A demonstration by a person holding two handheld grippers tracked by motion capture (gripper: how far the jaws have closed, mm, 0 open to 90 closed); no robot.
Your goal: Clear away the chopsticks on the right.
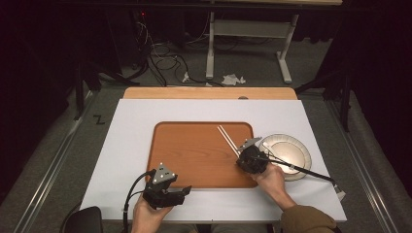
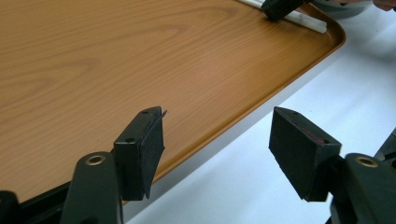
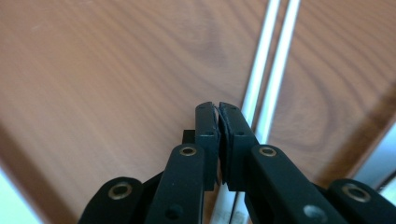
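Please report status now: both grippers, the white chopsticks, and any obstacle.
Left gripper open at wooden tray near edge. Right gripper shut, above pair of white chopsticks, which lie on tray. No obstacle seen.

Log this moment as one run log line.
left tongs open, tray front edge | right tongs shut, over white chopsticks | plate right of tray

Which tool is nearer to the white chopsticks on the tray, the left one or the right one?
Right. The right tool is at the near end of the chopsticks, jaws shut beside them. The left tool is off at the tray's near edge, open.
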